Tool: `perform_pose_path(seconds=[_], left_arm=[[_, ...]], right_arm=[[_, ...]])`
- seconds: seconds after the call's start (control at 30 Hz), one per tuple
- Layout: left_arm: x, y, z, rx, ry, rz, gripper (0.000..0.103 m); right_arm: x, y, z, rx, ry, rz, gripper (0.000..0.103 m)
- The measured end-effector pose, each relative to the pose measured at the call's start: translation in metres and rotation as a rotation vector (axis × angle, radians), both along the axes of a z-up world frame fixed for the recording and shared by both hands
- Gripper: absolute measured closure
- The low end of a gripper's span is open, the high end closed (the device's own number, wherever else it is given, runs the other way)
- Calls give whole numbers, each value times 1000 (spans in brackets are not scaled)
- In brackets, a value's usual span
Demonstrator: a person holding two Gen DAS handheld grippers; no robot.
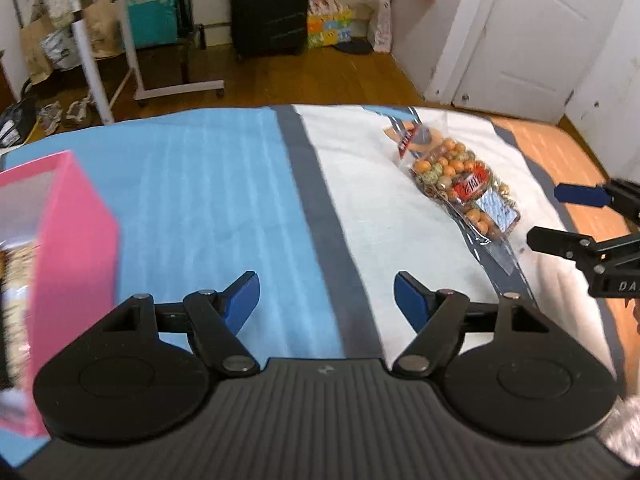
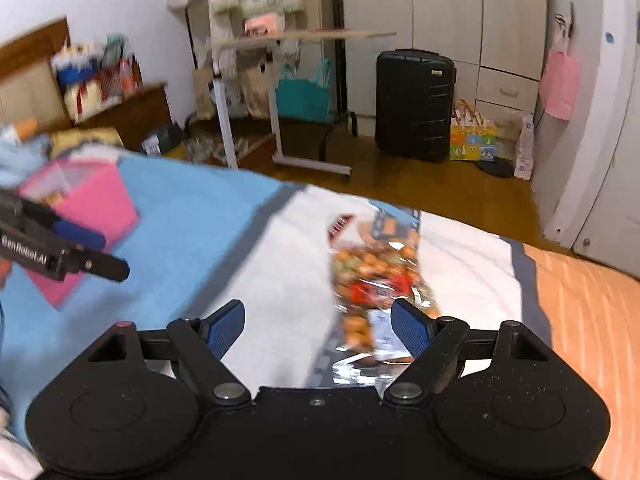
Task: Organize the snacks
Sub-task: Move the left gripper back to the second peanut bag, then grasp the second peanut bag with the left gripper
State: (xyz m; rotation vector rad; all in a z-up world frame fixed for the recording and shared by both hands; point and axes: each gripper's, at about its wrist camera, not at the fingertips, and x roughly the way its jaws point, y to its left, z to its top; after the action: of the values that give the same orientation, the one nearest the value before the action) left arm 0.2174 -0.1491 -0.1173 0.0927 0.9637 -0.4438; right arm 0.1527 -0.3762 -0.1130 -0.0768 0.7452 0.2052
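Blue pads of the left hand-held gripper (image 1: 326, 300) are seen spread wide with nothing between them, above a bed cover striped in blue, grey, white and orange (image 1: 200, 200). A clear plastic bag of orange and green snack balls (image 1: 460, 176) is laid on the white stripe. A pink open box (image 1: 76, 240) is placed at the left.

From the right wrist, the right hand-held gripper (image 2: 318, 326) is shown wide apart and empty, just above the blurred bag.

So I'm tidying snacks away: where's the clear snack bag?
The snack bag lies on the bed's white stripe, right of the pink box, just ahead of the right gripper.
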Motion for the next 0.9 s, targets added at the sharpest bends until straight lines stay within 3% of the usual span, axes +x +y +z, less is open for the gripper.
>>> perform_pose_path(seconds=[0.1, 0.13, 0.23, 0.33, 0.5, 0.7, 0.77, 0.9], left_arm=[[10, -27, -15, 7, -18, -45, 29], [13, -36, -19, -4, -24, -57, 29], [25, -58, -31, -81, -6, -69, 29], [37, -78, -43, -168, 24, -71, 29], [57, -107, -66, -184, 48, -33, 29], [70, -124, -79, -223, 21, 14, 31], [67, -127, -79, -247, 21, -1, 38], [64, -141, -85, -315, 123, -72, 47]], right_arm=[[7, -8, -19, -67, -10, 35, 15], [9, -9, -26, -108, -16, 41, 9], [17, -11, -40, -175, -27, 48, 8], [30, -24, -52, -130, 28, 47, 8], [44, -31, -68, -123, 73, 74, 0], [57, -35, -77, -82, 118, 102, 0], [60, -35, -77, -63, 116, 97, 0], [62, -31, -78, -50, 123, 45, 2]])
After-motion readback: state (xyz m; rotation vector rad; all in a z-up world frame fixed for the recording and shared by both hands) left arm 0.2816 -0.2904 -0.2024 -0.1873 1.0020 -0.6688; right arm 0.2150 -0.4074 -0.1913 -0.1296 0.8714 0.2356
